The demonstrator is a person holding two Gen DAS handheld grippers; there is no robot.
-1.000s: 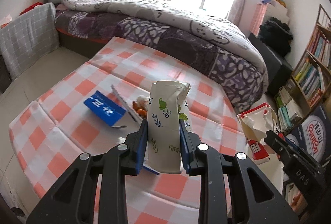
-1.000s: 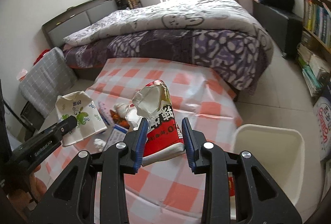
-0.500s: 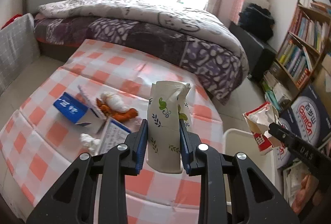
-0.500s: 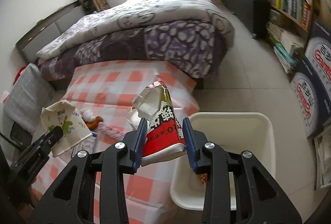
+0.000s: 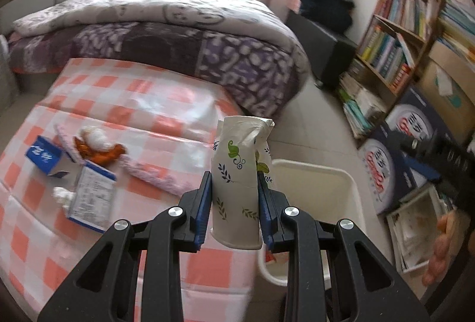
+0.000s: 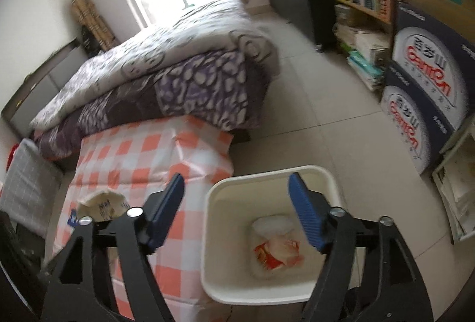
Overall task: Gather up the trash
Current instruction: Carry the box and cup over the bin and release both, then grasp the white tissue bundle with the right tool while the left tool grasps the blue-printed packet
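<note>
My left gripper [image 5: 234, 203] is shut on a crushed white paper cup with a leaf print [image 5: 237, 179], held above the table edge beside the white bin [image 5: 353, 191]. My right gripper [image 6: 237, 209] is open and empty above the white bin [image 6: 207, 233]. A red and white snack bag [image 6: 276, 250] lies inside the bin. The paper cup also shows at the lower left of the right wrist view [image 6: 101, 206]. A blue and white box [image 5: 44, 155], orange peel [image 5: 101, 152], a tissue ball [image 5: 62, 194] and a pink strip [image 5: 151, 173] lie on the checked table [image 5: 133, 102].
A bed with a purple quilt [image 5: 178, 34] stands behind the table. A bookshelf [image 5: 397, 34] and large printed cartons [image 6: 427, 90] line the right side. Tiled floor [image 6: 341, 126] lies between the bed and the cartons.
My right gripper has opened over the bin and the red snack bag has dropped into it. My left gripper has carried the paper cup right, toward the bin.
</note>
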